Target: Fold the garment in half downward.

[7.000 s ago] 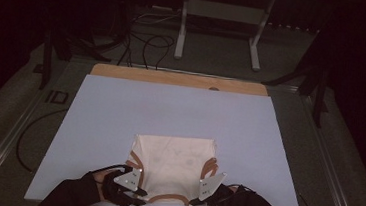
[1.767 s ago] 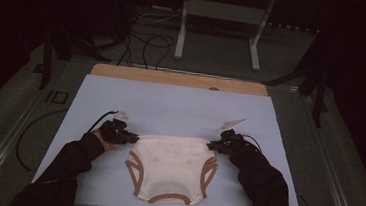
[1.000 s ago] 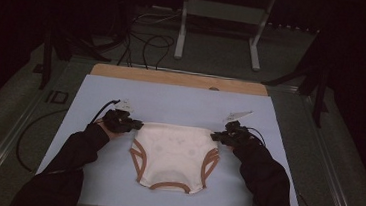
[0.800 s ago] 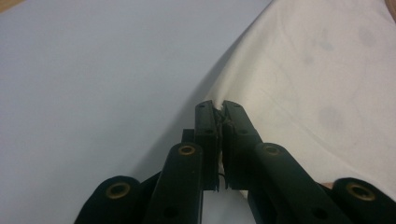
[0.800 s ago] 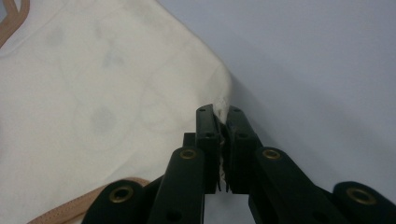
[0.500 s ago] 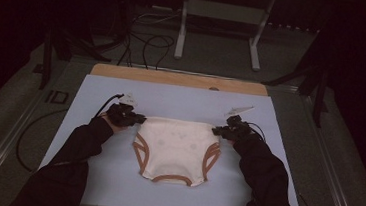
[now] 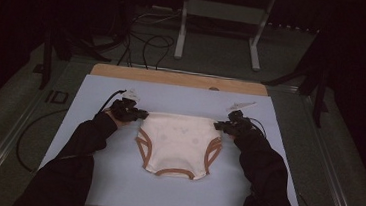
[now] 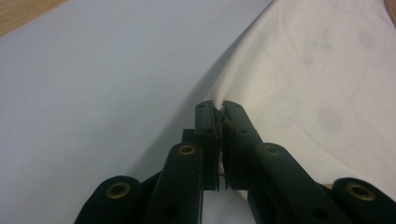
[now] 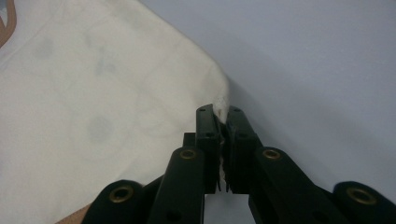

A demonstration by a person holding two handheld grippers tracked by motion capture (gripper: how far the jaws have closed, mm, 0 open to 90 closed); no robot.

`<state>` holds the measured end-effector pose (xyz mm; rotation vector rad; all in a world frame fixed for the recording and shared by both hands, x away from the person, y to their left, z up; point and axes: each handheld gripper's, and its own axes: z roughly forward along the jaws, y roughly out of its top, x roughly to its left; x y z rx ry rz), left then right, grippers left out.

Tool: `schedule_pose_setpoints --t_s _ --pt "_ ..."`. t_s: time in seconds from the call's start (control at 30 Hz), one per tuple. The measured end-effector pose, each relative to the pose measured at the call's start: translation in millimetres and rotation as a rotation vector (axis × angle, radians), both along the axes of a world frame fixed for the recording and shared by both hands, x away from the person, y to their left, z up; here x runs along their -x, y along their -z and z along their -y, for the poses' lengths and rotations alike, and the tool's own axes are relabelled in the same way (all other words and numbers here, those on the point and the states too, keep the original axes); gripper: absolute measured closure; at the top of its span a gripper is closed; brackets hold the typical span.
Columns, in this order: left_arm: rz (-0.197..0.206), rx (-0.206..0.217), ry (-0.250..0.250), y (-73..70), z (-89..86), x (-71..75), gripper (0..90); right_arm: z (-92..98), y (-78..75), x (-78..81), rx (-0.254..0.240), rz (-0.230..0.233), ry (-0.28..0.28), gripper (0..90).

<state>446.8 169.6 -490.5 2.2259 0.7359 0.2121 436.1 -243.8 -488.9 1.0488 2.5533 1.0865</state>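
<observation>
Underpants (image 7: 177, 143) on pale-blue table (image 7: 273, 191)

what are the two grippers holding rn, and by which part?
Both hold the cream underpants by the waistband corners: left gripper shut on one top corner, right gripper shut on the other, the cloth spread flat on the blue mat.

A dim lab or recording studio: a desk (image 7: 113, 187) with a pale blue cover, loose black cables (image 7: 146, 42) on grey floor beyond, a metal stand (image 7: 220, 23), dark curtains around.
</observation>
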Motion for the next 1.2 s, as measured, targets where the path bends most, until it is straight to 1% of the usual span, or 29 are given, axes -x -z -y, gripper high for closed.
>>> schedule_pose_setpoints --t_s 0.1,0.3,0.5,0.57,0.63,0.73,0.77,0.87,1.0,1.17,1.2 --pt "0.016 -0.002 0.001 -0.9 1.9 -3.0 86.0 -0.2 -0.1 -3.5 0.010 0.002 0.010 86.3" --pt "0.016 -0.012 -0.010 0.8 4.3 -10.5 86.0 -0.9 1.3 -9.8 0.014 0.002 0.030 86.4" --pt "0.033 -0.019 -0.020 1.1 5.5 -14.6 86.0 -0.9 -1.1 -16.3 0.013 0.015 0.043 86.3" --pt "0.031 -0.014 -0.030 1.6 5.1 -16.8 86.0 -1.3 -2.0 -18.1 0.014 0.015 0.046 86.3" --pt "0.035 -0.026 -0.027 1.5 5.6 -19.4 85.9 -2.1 -2.4 -20.6 0.016 0.018 0.047 86.3" --pt "0.033 -0.018 -0.033 1.6 6.2 -22.8 86.0 -3.9 -2.9 -24.7 0.028 0.018 0.056 86.3" --pt "0.038 -0.019 -0.031 1.8 6.5 -23.1 86.0 -4.9 -3.1 -25.9 0.035 0.016 0.061 86.3" --pt "0.043 -0.027 -0.033 1.6 6.2 -25.5 85.9 -6.2 -3.1 -30.1 0.041 0.014 0.064 86.3" --pt "0.048 -0.033 -0.050 2.0 7.5 -31.3 85.8 -7.7 -2.3 -36.1 0.045 0.012 0.075 86.4" --pt "0.039 -0.055 -0.062 5.3 10.7 -38.1 85.8 -9.7 0.5 -42.0 0.052 0.010 0.080 86.3" --pt "0.038 -0.051 -0.069 5.6 11.2 -39.1 85.7 -9.6 1.4 -43.1 0.050 0.006 0.084 86.3"
